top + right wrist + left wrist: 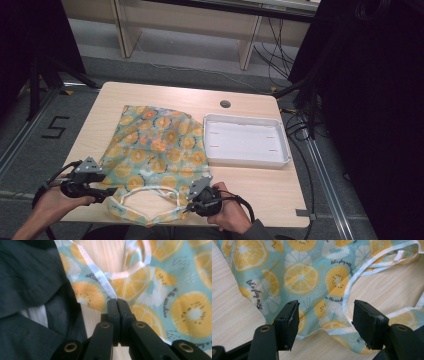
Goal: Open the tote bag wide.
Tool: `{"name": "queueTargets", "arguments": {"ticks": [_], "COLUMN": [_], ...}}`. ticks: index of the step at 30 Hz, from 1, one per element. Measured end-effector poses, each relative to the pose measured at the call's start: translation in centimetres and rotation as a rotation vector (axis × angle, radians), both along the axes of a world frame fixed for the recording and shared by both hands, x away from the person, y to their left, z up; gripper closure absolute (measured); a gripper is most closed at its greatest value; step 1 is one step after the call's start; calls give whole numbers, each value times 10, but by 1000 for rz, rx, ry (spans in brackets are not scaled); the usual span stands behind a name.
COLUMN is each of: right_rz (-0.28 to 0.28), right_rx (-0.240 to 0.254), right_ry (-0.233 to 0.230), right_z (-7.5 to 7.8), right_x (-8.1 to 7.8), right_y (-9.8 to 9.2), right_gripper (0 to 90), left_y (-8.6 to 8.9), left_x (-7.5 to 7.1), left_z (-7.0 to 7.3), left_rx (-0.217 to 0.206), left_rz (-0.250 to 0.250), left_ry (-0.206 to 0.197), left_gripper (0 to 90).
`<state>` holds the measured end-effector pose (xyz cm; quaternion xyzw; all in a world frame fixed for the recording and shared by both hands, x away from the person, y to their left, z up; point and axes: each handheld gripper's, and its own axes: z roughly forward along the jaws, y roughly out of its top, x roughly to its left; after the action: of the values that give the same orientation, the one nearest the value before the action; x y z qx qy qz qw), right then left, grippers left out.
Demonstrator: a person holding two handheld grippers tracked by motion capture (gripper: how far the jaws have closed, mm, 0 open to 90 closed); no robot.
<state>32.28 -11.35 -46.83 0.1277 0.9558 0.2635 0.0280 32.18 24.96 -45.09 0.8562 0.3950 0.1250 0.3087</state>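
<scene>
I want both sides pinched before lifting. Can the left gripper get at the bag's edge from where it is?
Probably yes: the left gripper is open with the bag edge lying between its jaws, nothing in between.

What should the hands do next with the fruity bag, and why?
Probably close the left gripper on the fruit-print bag. Its jaws stand open with the bag's white-trimmed edge lying between them, while the right gripper is already shut on the white trim of the other handle. Once both sides are held, the bag could be lifted or spread evenly.

Thin printed cloth bag, wood-grain table
</scene>
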Motion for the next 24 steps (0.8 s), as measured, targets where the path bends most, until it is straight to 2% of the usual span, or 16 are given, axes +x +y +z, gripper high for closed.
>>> {"name": "queueTargets", "arguments": {"ticks": [2,4,6,7,10,11,12,13,14,15,16,19,20,21,22,24], "right_rz": [-21,-34,-49,-49,-76,-68,-90,-90,-92,-92,-105,-136,-143,-143,-136,-137], "right_rx": [35,72,113,113,144,151,168,168,186,186,201,222,223,223,233,256], "right_ry": [-3,4,0,0,-3,-10,-18,-18,-29,-29,-35,-47,-40,-40,-43,-57], "right_z": [7,14,24,24,31,32,35,35,38,38,42,46,50,50,52,60], "right_x": [-1,0,5,5,13,15,19,19,25,25,30,35,40,40,43,49], "right_y": [-1,-1,-3,-3,-5,-5,-6,-6,-6,-6,-7,-6,-5,-5,-4,-1], "right_gripper": [900,900,900,900,900,900,900,900,900,900,900,900,900,900,900,900], "left_y": [0,0,-3,-3,-9,-12,-18,-18,-23,-29,-34,-51,-59,-59,-64,-68], "left_x": [-2,-3,-7,-8,-14,-17,-21,-21,-24,-27,-29,-35,-33,-33,-34,-32], "left_z": [2,6,7,8,9,9,7,7,6,3,1,-5,-9,-9,-13,-19], "left_rx": [-18,-29,-59,-68,-107,-112,-148,-148,-176,-235,-258,-185,-95,-95,-63,-4], "left_rz": [9,-19,-3,-29,-39,-69,-104,-104,-130,-156,-177,-233,-263,-263,-261,-265], "left_ry": [-5,-23,-26,-21,-18,-19,-14,-14,-6,1,12,-18,-34,-34,-41,-59], "left_gripper": [373,365,350,350,335,328,310,299,287,287,261,221,223,221,221,358]}}
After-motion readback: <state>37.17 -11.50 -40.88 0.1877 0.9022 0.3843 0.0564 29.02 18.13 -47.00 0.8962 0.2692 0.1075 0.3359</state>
